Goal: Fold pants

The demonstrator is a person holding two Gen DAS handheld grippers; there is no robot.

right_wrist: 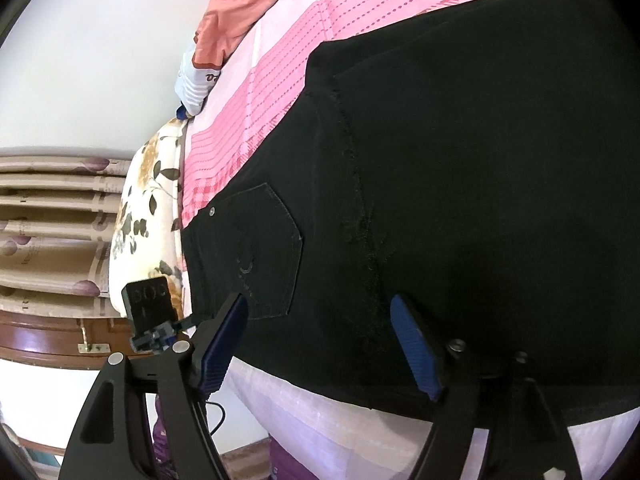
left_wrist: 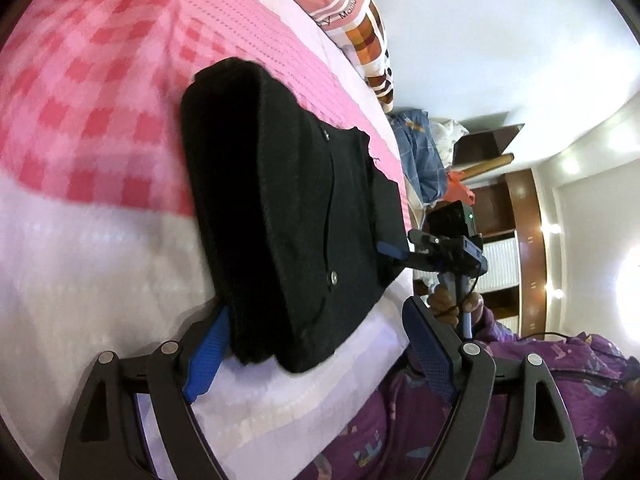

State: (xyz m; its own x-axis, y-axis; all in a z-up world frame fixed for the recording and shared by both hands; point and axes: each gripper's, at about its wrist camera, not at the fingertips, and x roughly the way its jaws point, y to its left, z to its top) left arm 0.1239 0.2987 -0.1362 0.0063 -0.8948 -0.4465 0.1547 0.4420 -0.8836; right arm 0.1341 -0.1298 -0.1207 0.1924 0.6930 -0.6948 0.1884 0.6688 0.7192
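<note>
Left hand-held gripper (left_wrist: pixel 316 344) wide open astride folded pants (left_wrist: pixel 288 208); right hand-held gripper (right_wrist: pixel 320 344) open, unclamped; pants cut off at 3 o'clock.

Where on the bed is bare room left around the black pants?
Free: pink checked bedspread beyond the black pants, up to the pillows; also the pale strip along the near edge. Crowded: the pants' waist end, where both open grippers stand.

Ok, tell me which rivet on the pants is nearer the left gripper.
The lower, shinier rivet, close above the left gripper; the other rivet sits farther up the pants.
</note>
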